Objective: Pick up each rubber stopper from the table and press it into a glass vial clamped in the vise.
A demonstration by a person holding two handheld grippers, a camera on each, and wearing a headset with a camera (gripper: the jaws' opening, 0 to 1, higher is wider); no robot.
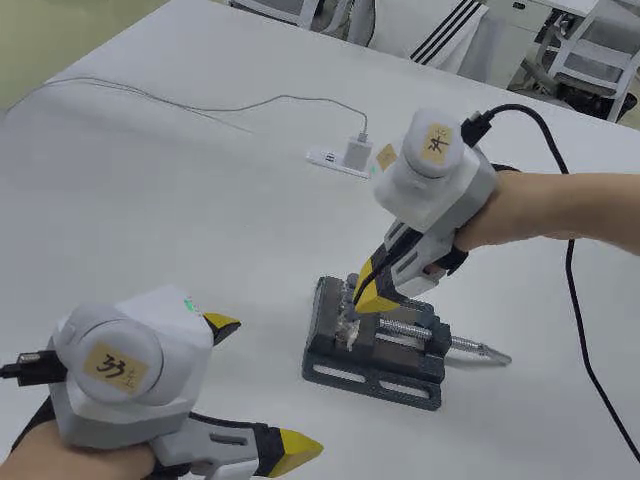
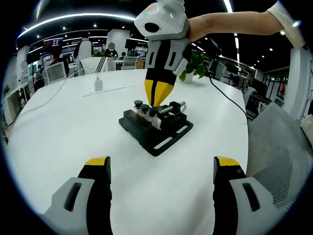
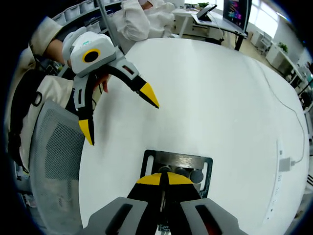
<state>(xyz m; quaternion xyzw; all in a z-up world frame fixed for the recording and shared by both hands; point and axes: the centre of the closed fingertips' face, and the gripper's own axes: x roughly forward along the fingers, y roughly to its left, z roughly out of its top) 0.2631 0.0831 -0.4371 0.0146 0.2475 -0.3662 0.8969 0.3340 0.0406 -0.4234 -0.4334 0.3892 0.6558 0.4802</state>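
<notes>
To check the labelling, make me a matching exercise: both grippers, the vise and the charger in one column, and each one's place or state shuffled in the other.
Things:
1. left gripper
2. right gripper
3. vise
4. charger

Place or state:
A. far across the table, cable attached
B. jaws open, held away from the vise
C. jaws together, tips down over the vials
D. standing on the table, clamping vials

Pairs: 1-B, 2-C, 3-D, 4-A

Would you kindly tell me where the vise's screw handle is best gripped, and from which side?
I'd take the screw handle by its bare end, which juts sideways from the vise, clear of the vials. Come from above with the open left tool, jaws straddling the rod; the right tool hangs over the vials.
</notes>
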